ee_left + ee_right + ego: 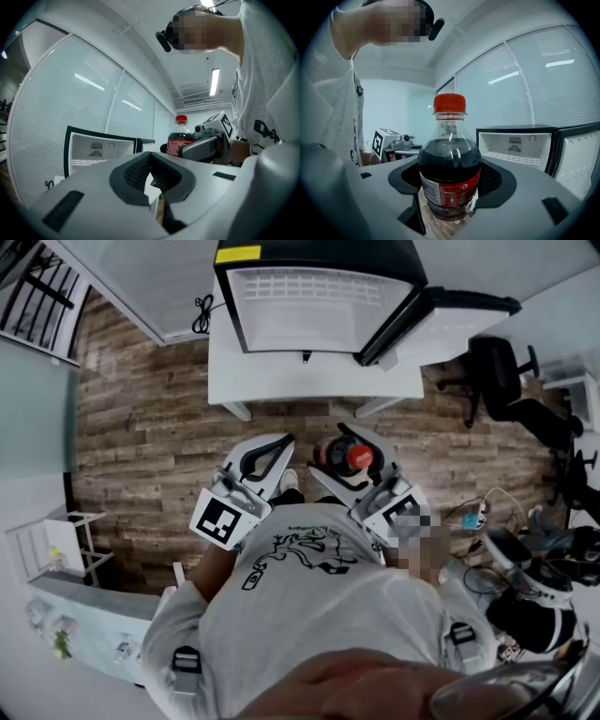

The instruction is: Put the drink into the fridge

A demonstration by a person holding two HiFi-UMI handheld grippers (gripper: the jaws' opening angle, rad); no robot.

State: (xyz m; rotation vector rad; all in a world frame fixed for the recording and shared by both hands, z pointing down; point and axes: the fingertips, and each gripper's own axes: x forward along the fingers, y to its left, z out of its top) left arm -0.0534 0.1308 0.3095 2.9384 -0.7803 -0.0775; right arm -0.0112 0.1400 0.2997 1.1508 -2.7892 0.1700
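Observation:
A dark cola bottle (349,457) with a red cap stands upright between the jaws of my right gripper (345,446), which is shut on it. In the right gripper view the bottle (450,171) fills the gap between the black pads (494,180). My left gripper (281,442) hovers just left of it, shut, with nothing in it. The small black fridge (319,296) stands ahead on a white table, its door (441,320) swung open to the right and its white inside (520,147) bare. From the left gripper view I see the bottle (180,140) and the fridge (98,150).
The white table (309,381) that carries the fridge stands on a wooden floor. A black office chair (511,381) is at the right, with cables and clutter (478,517) nearer me. A white shelf unit (56,540) is at the left. Glass walls with blinds stand behind the fridge.

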